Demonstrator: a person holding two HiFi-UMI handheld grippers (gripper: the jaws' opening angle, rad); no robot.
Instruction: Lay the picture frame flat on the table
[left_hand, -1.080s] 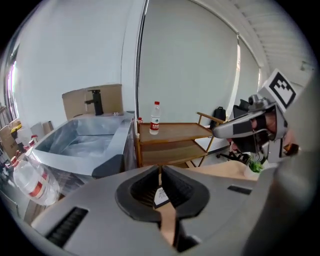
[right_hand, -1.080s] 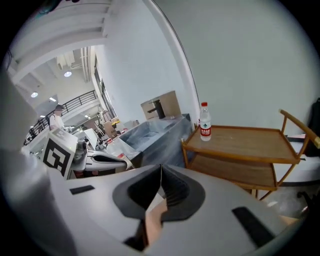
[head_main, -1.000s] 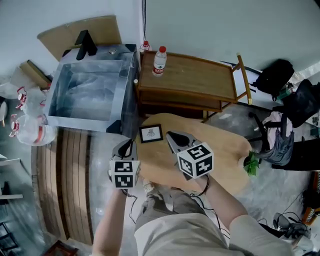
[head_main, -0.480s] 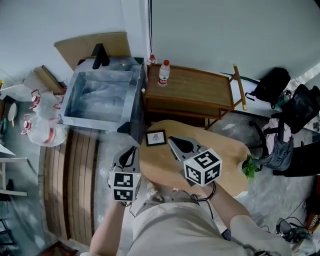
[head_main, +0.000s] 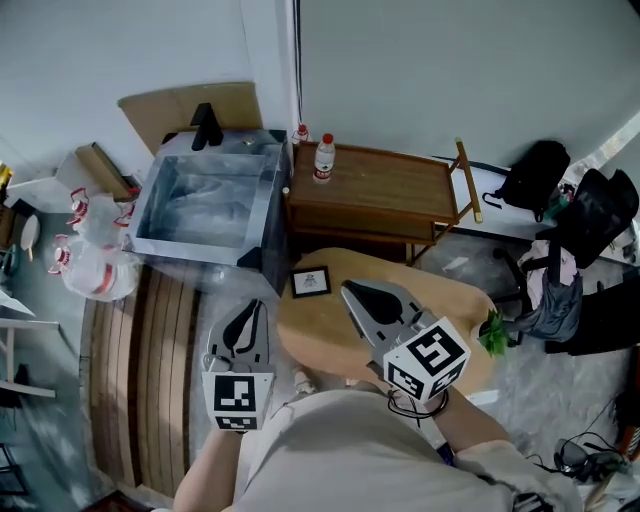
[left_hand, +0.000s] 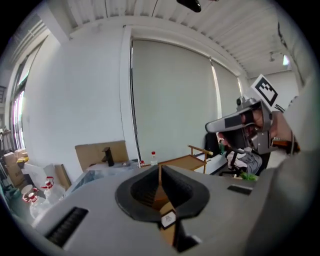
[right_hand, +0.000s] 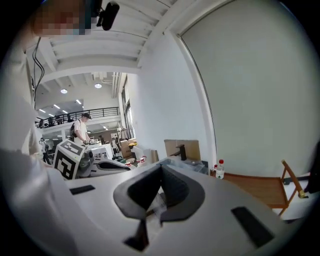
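A small black picture frame (head_main: 311, 282) with a white mat rests near the far left edge of the round wooden table (head_main: 440, 300); it looks flat and face up. In the left gripper view the picture frame (left_hand: 168, 218) shows small, far below the jaws. My left gripper (head_main: 259, 305) hangs high over the table's left edge, jaws together and empty. Right of the frame and well above the table top, my right gripper (head_main: 347, 290) is shut on nothing. Neither touches the frame. The left gripper (left_hand: 160, 169) and the right gripper (right_hand: 160, 167) point nearly level into the room.
Behind the table stands a wooden side table (head_main: 400, 185) with a water bottle (head_main: 323, 158). A clear plastic bin (head_main: 205, 205) sits at the left, with tied plastic bags (head_main: 90, 262) beyond. A small green plant (head_main: 493, 333) is at the table's right edge.
Both grippers have risen away from the table toward the head camera, and the view has pulled higher. The picture frame has stayed where it was.
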